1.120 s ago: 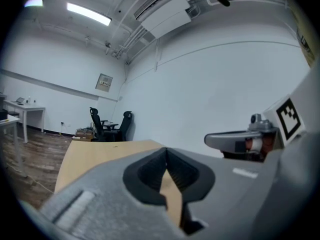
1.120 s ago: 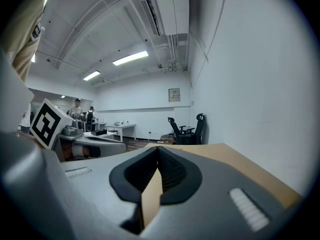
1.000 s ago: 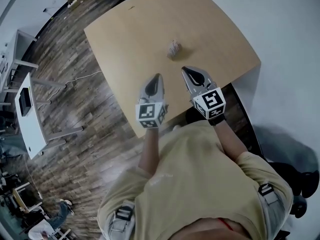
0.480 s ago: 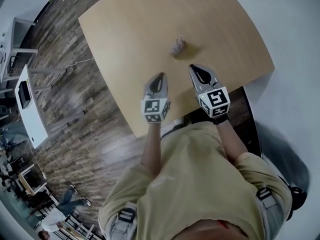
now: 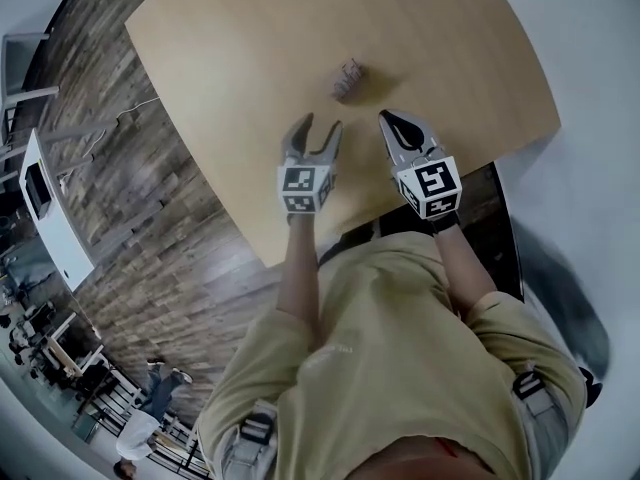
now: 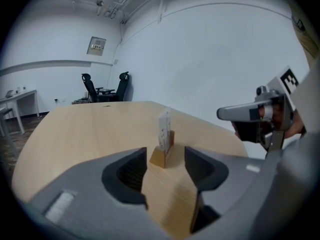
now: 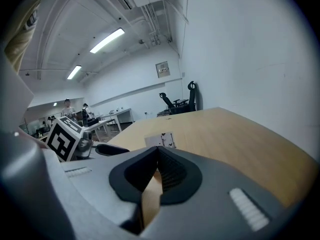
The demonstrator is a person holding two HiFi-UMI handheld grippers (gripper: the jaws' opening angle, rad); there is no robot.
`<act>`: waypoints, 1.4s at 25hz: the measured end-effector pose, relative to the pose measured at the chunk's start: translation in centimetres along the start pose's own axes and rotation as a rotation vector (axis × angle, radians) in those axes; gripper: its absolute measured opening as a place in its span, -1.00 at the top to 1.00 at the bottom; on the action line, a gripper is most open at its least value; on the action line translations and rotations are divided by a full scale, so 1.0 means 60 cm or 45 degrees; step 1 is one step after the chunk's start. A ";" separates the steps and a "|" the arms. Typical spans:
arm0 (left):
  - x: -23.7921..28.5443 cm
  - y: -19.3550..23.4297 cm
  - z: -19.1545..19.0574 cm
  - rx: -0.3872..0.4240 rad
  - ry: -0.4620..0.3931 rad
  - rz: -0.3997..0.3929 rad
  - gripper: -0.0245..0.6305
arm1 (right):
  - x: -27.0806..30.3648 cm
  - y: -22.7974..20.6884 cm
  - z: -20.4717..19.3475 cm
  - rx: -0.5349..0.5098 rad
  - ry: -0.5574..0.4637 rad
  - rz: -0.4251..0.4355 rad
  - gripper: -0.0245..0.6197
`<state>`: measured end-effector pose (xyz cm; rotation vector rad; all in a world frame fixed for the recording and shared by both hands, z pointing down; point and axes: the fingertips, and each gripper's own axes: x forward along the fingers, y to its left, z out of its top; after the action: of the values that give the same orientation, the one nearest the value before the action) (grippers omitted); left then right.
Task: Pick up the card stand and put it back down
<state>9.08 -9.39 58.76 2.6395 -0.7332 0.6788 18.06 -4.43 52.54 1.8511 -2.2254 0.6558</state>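
A small wooden card stand (image 5: 349, 80) holding a white card stands upright on the light wooden table (image 5: 230, 58). My left gripper (image 5: 316, 128) hovers over the table just short of the stand, its jaws opening with nothing between them. In the left gripper view the card stand (image 6: 163, 143) sits a little beyond the left gripper (image 6: 164, 158), centred in the gap and untouched. My right gripper (image 5: 392, 121) is shut and empty, to the right of the stand. The right gripper view shows the right gripper (image 7: 157, 153) closed, with the card (image 7: 161, 139) just past it.
The table's near edge (image 5: 300, 243) runs under my hands, with dark wood floor (image 5: 130, 258) to the left. A white desk (image 5: 45, 203) stands on that floor. Two office chairs (image 6: 105, 86) sit beyond the table's far end, near a white wall (image 6: 215, 59).
The left gripper's jaws have gone from shut to spread apart. Both grippers have moved forward over the table, closer to the card stand.
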 end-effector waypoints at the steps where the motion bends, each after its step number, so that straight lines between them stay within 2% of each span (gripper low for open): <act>1: 0.010 0.006 -0.004 0.008 0.011 -0.001 0.20 | 0.005 -0.005 -0.008 0.009 0.010 -0.005 0.90; 5: 0.052 0.038 -0.007 0.046 0.012 -0.020 0.19 | 0.034 -0.025 -0.030 0.047 0.047 -0.030 0.90; 11: 0.113 0.035 0.004 0.145 0.041 -0.090 0.10 | 0.046 -0.067 -0.042 0.102 0.068 -0.063 0.90; 16: 0.163 0.028 0.012 0.171 0.035 -0.158 -0.05 | 0.056 -0.097 -0.036 0.126 0.073 -0.093 0.90; 21: 0.202 0.011 0.013 0.178 0.010 -0.186 -0.05 | 0.059 -0.124 -0.052 0.161 0.086 -0.115 0.90; 24: 0.220 0.006 0.008 0.202 0.027 -0.186 0.04 | 0.064 -0.132 -0.052 0.181 0.085 -0.116 0.90; 27: 0.237 0.002 0.010 0.276 0.051 -0.177 0.06 | 0.071 -0.134 -0.052 0.181 0.083 -0.109 0.90; 30: 0.250 0.002 0.017 0.288 0.051 -0.160 0.13 | 0.079 -0.137 -0.056 0.178 0.093 -0.091 0.90; 32: 0.254 0.004 0.020 0.291 0.054 -0.151 0.33 | 0.082 -0.138 -0.055 0.179 0.095 -0.081 0.90; 35: 0.255 0.005 0.020 0.296 0.061 -0.157 0.52 | 0.087 -0.136 -0.047 0.179 0.083 -0.068 0.90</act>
<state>20.91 -16.24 65.78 2.8371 -0.4995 0.8340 24.43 -8.95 58.94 1.9165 -2.1317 0.8697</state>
